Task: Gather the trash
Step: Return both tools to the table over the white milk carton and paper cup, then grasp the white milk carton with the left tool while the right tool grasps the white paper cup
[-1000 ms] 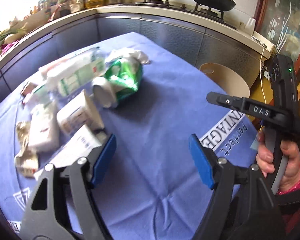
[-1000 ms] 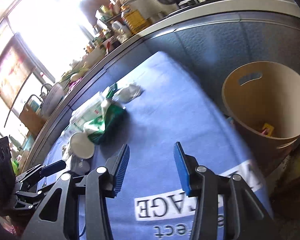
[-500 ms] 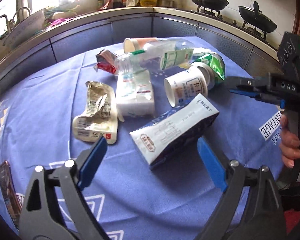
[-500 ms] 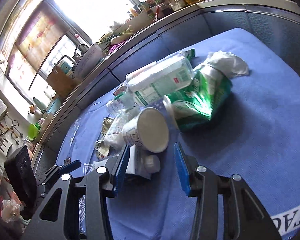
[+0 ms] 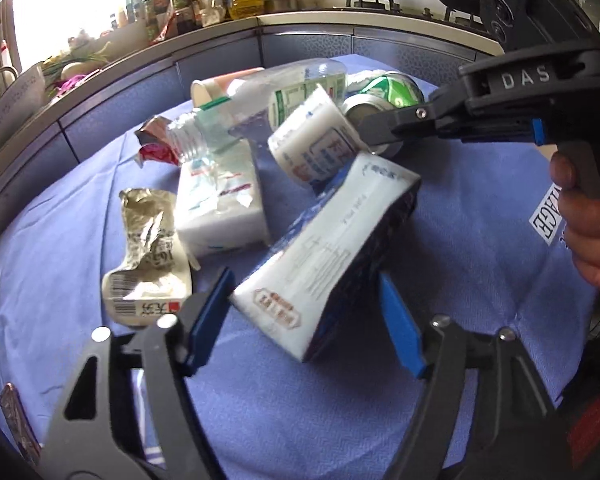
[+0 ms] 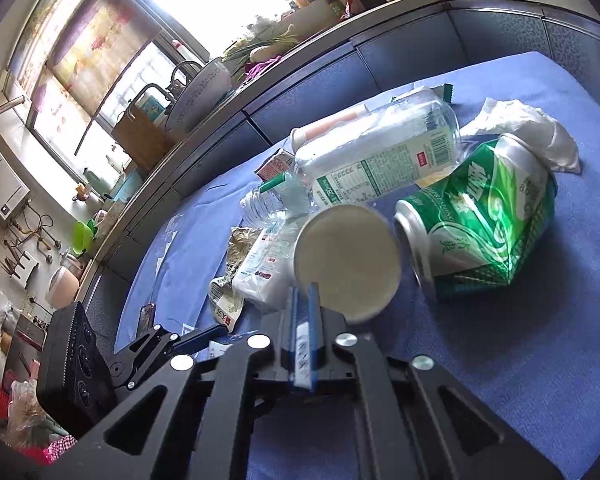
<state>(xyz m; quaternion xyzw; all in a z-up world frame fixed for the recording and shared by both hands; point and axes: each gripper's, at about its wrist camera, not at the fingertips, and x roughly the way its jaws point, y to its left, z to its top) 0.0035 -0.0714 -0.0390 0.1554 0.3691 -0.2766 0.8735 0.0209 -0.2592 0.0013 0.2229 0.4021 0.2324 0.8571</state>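
Observation:
A white milk carton (image 5: 324,256) lies tilted on the blue tablecloth (image 5: 480,248). My left gripper (image 5: 304,280) straddles its near end, jaws closing, and the blue pads stand just off its sides. A white paper cup (image 6: 348,260) lies on its side above the carton. My right gripper (image 6: 302,296) is shut on the cup's rim, with a strip of cup wall between its pads. In the left wrist view the right gripper (image 5: 368,128) reaches in from the right to the cup (image 5: 312,148), with a person's hand (image 5: 584,220) on its handle.
Other trash is piled behind: a crushed green can (image 6: 480,232), a clear plastic bottle (image 6: 380,160), a white soft pack (image 5: 220,200), a crumpled wrapper (image 5: 148,256) and a tissue (image 6: 532,136). A phone (image 5: 16,420) lies near left. A kitchen counter (image 5: 300,24) curves around the table's far side.
My left gripper came down closer over the carton and its jaws narrowed around it. My right gripper swung from the bin to the pile and shut on the cup's rim.

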